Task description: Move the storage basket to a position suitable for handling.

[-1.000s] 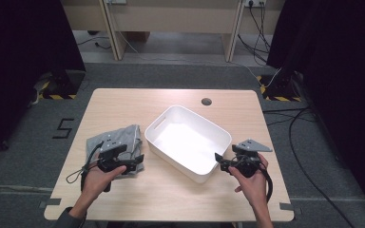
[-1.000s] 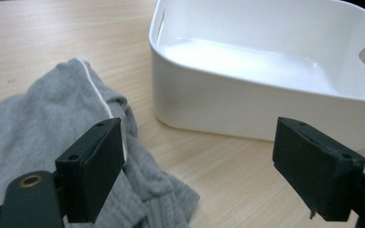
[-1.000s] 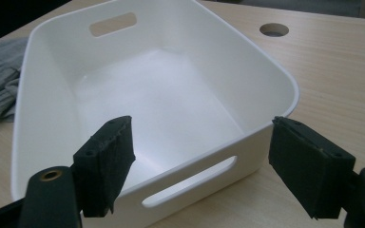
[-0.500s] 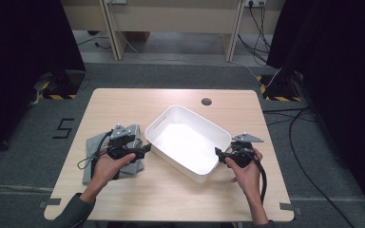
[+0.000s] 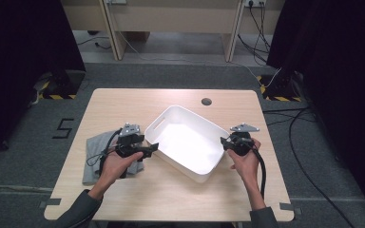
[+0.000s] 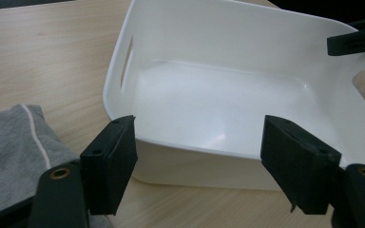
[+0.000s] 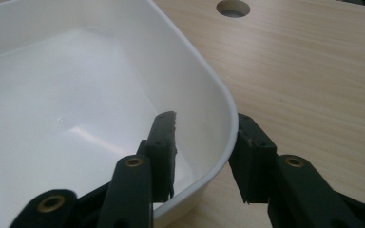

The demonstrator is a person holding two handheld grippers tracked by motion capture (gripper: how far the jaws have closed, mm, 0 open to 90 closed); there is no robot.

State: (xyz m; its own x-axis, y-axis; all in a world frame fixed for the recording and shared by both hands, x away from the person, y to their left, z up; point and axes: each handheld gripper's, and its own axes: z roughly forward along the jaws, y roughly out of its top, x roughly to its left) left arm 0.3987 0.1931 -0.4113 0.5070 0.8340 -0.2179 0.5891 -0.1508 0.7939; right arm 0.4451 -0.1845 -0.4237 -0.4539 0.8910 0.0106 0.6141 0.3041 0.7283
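Light wooden table [image 5: 171, 102] with a round hole [image 5: 206, 101] near its far edge, grey floor [image 5: 180, 73] beyond.

Light falls evenly from above on the table [image 5: 171, 104], while the room around it sinks into near black. The white tub [image 5: 186, 142] glares, its floor washed out. Both gripper views are soft, the black jaws nearest the lens blurred.

High view overhead, gripper views close, sharing white bin [image 5: 190, 142]
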